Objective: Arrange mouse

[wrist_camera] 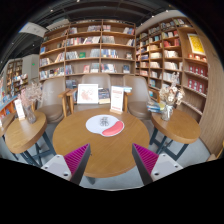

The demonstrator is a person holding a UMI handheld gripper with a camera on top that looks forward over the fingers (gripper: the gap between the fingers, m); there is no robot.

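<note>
A round wooden table (100, 150) stands just ahead of my fingers. On it lies a round white and red mouse pad (105, 125), beyond the fingertips. I see no mouse on the table or between the fingers. My gripper (112, 158) is open and empty, its two magenta pads (76, 155) wide apart above the table's near edge.
Upright books and cards (88, 95) stand at the table's far edge. Smaller round tables stand to the left (22, 135) and right (180, 125), with chairs around. Bookshelves (95, 50) line the back and right walls.
</note>
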